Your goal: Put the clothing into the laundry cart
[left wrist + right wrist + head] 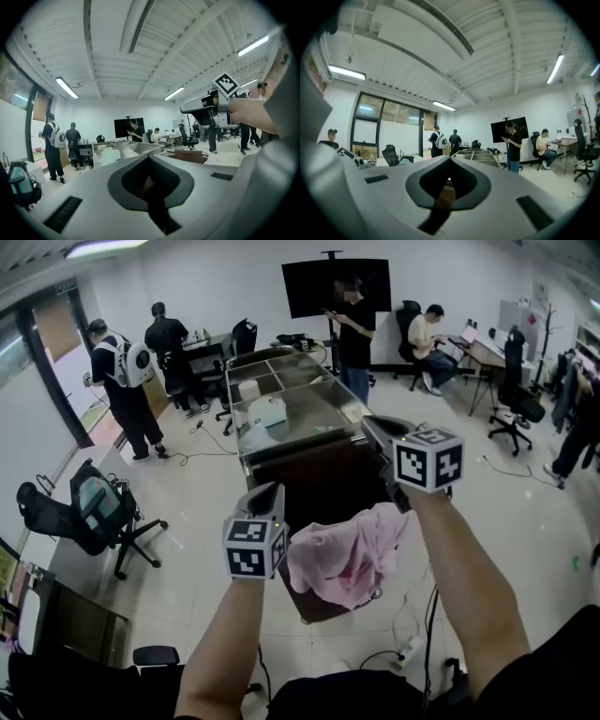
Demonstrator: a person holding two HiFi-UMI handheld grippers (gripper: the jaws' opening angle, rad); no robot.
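A pink garment (347, 554) lies crumpled over the near edge of the dark brown laundry cart (319, 486), just below both grippers. My left gripper (270, 491) is raised to the garment's left, and its jaws meet with nothing between them (149, 157). The right gripper (375, 426) is held higher, above and to the right of the garment. It is shut and empty too (450, 159). Neither gripper touches the cloth. In the left gripper view the right gripper (199, 107) shows at the upper right, pointing left over the cart (190, 156).
A steel table with open compartments (323, 390) stands just behind the cart, holding a white item (267, 412). Several people stand or sit around the room. An office chair with a bag (89, 517) is at the left. Cables and a power strip (408, 648) lie on the floor.
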